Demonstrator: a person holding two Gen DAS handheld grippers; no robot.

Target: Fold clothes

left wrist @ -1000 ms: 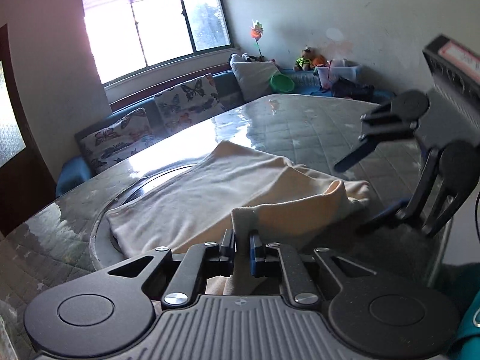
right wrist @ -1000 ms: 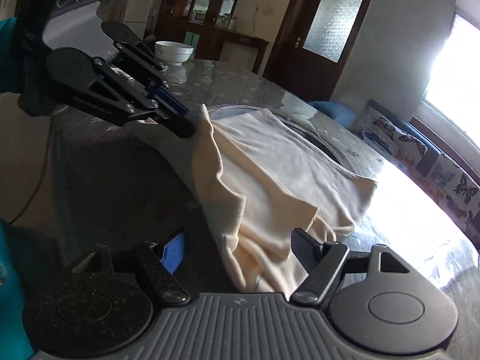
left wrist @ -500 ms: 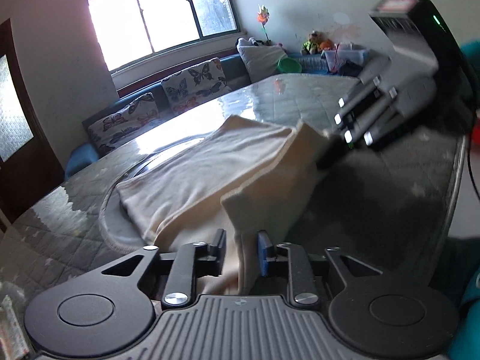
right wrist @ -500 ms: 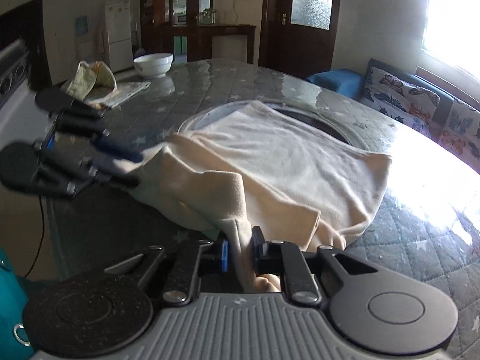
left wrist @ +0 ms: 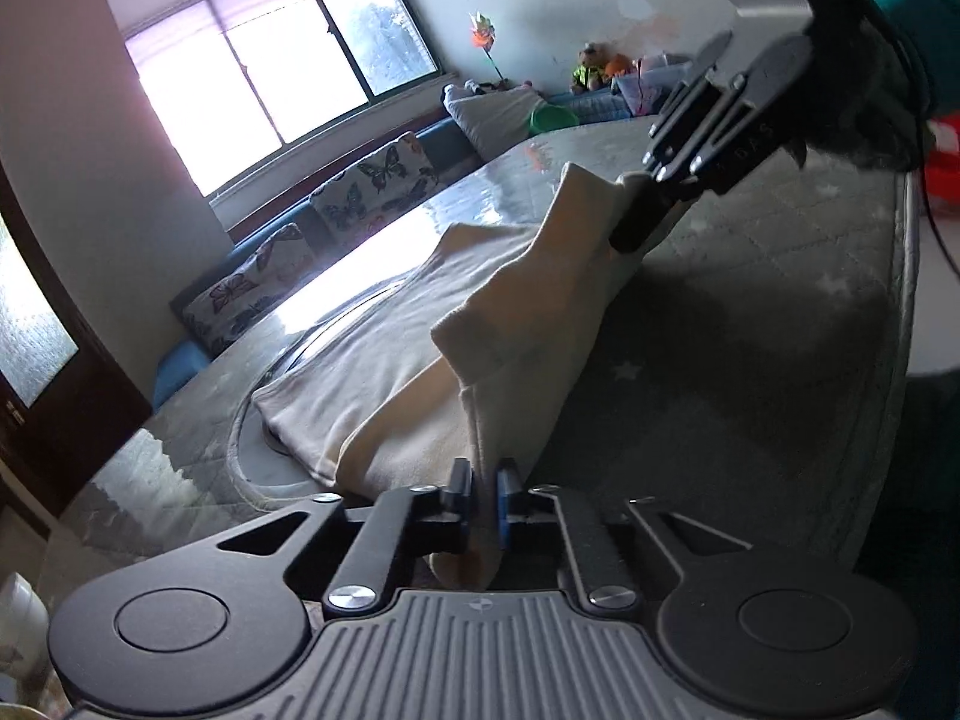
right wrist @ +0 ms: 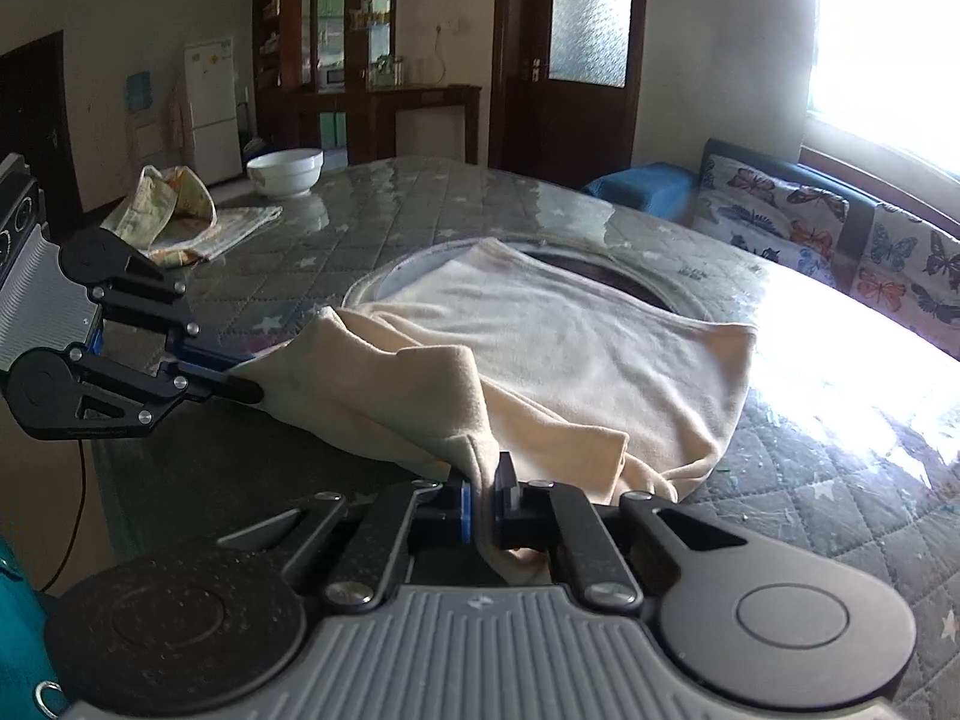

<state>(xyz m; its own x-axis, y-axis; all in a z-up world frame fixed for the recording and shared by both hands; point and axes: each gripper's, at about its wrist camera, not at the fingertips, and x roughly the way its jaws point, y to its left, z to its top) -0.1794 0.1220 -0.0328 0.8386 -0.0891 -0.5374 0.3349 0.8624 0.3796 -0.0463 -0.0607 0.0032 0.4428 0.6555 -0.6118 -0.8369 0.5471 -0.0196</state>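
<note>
A cream garment (left wrist: 384, 384) (right wrist: 570, 354) lies on the grey quilted table (left wrist: 750, 348) (right wrist: 372, 210), its near edge lifted off the surface. My left gripper (left wrist: 485, 489) is shut on one corner of that edge. In the right wrist view the left gripper (right wrist: 246, 378) shows at the left, pinching the cloth. My right gripper (right wrist: 485, 483) is shut on the other corner. It appears in the left wrist view as the right gripper (left wrist: 636, 228) at the upper right, holding the raised fabric. The cloth stretches between the two grippers.
A white bowl (right wrist: 285, 171) and a crumpled patterned cloth (right wrist: 174, 213) sit at the table's far left. A butterfly-print sofa (left wrist: 360, 198) runs under the window. A round glass turntable (right wrist: 384, 285) lies beneath the garment. A teal sleeve (right wrist: 18, 630) is at the lower left.
My right gripper went from open beside the garment to shut on its near corner. Both grippers have since lifted the near edge and drawn it taut.
</note>
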